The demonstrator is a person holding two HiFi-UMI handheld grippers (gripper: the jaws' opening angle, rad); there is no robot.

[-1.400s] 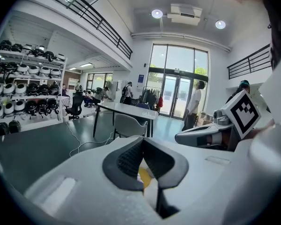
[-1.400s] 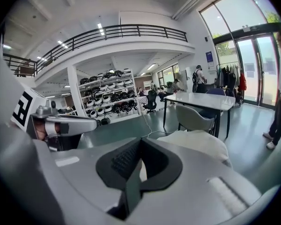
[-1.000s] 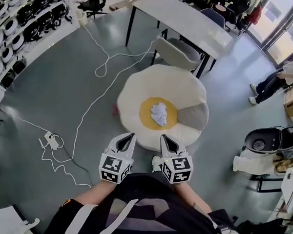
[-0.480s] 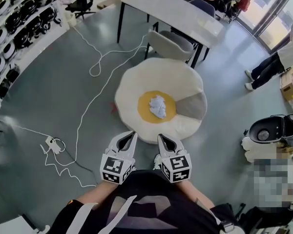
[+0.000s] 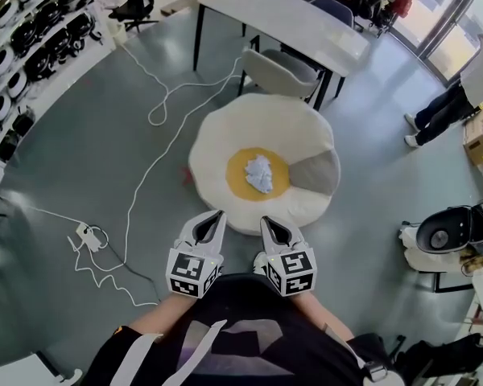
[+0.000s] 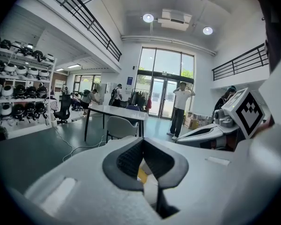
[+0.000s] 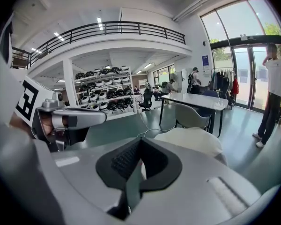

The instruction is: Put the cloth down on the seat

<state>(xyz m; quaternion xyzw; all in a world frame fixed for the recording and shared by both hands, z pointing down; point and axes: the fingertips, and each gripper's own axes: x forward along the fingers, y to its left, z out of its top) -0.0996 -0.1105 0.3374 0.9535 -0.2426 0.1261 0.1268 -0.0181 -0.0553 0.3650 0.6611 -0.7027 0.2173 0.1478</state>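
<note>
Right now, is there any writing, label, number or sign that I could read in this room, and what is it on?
No word or number is readable in any view.
Blue sign on the wall by the glass doors: too small to read.
Cube on the left gripper and its twin on the right gripper: black-and-white square patterns, no letters.

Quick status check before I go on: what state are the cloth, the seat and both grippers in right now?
cloth: crumpled, lying on the seat's yellow centre, no gripper touching it.
seat: standing on the floor, with only the cloth on it.
left gripper: shut, empty, held close to the person's body.
right gripper: shut, empty, beside the left gripper.
</note>
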